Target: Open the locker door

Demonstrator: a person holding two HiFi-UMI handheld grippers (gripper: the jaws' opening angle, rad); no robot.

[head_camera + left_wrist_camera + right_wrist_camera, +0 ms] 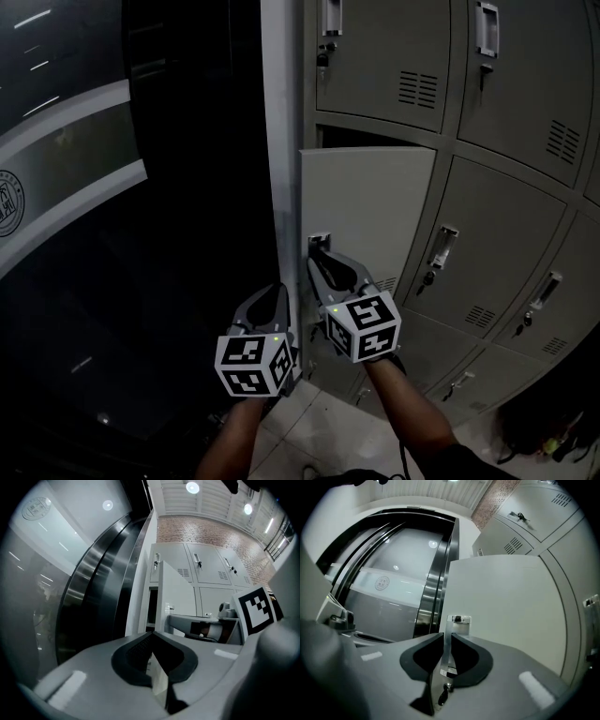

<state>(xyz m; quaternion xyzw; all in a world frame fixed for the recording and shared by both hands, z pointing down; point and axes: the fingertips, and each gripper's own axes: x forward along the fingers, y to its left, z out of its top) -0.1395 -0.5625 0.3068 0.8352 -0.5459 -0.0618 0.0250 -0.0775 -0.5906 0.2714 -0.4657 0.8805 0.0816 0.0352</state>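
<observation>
Grey steel door [370,202] stands ajar in the bank of lockers [506,234], in the left column, second row down in the head view. Dark gap shows above its top edge.

Right claw [321,258] is clamped on the handle [319,242], a thin metal plate at the door's free left edge; both pads press its faces in the right gripper view [451,641]. Left claw [281,292] is closed on nothing and hangs just left of the door, apart from it.

Step in hand, by my reading: swing the door wider.
- Pull along an arc about the right-hand hinge, not straight back.
- Let the wrist turn with the door so the plate does not slip.
- Left claw clear of the swing.

Door's long axis: upright. Outer face points out and leftward; handle also upright.
</observation>
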